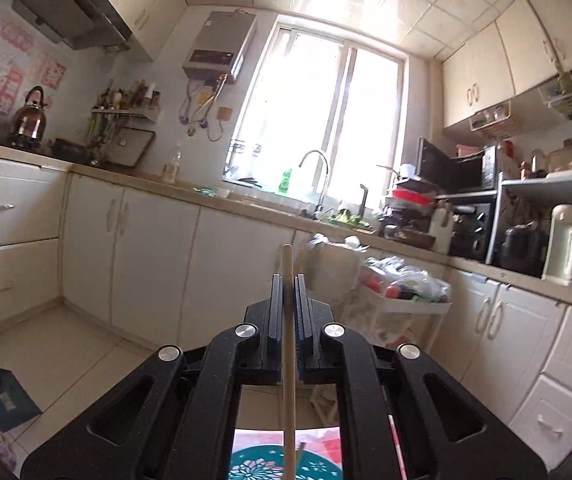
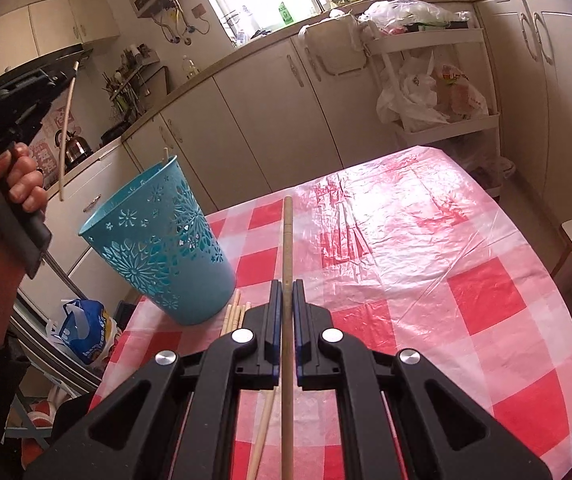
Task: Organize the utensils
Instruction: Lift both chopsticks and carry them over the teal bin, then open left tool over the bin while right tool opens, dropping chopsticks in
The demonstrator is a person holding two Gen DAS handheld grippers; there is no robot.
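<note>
My left gripper (image 1: pixel 288 280) is shut on a pale wooden chopstick (image 1: pixel 288 344), held high and pointing out into the kitchen. In the right wrist view the left gripper (image 2: pixel 70 69) hangs above the teal cut-out holder (image 2: pixel 157 242), its chopstick (image 2: pixel 66 130) slanting down toward the rim. The holder's rim also shows at the bottom of the left wrist view (image 1: pixel 263 466). One chopstick tip (image 2: pixel 164 156) pokes out of the holder. My right gripper (image 2: pixel 287 286) is shut on a darker wooden chopstick (image 2: pixel 287 248) above the table. Several loose chopsticks (image 2: pixel 234 316) lie beside the holder.
The table has a red-and-white checked cloth (image 2: pixel 426 264) under clear plastic. A white trolley with bags (image 2: pixel 438 88) stands behind the table. Kitchen cabinets (image 2: pixel 245 120) and counter run along the back. A blue bag (image 2: pixel 85 330) sits on the floor at left.
</note>
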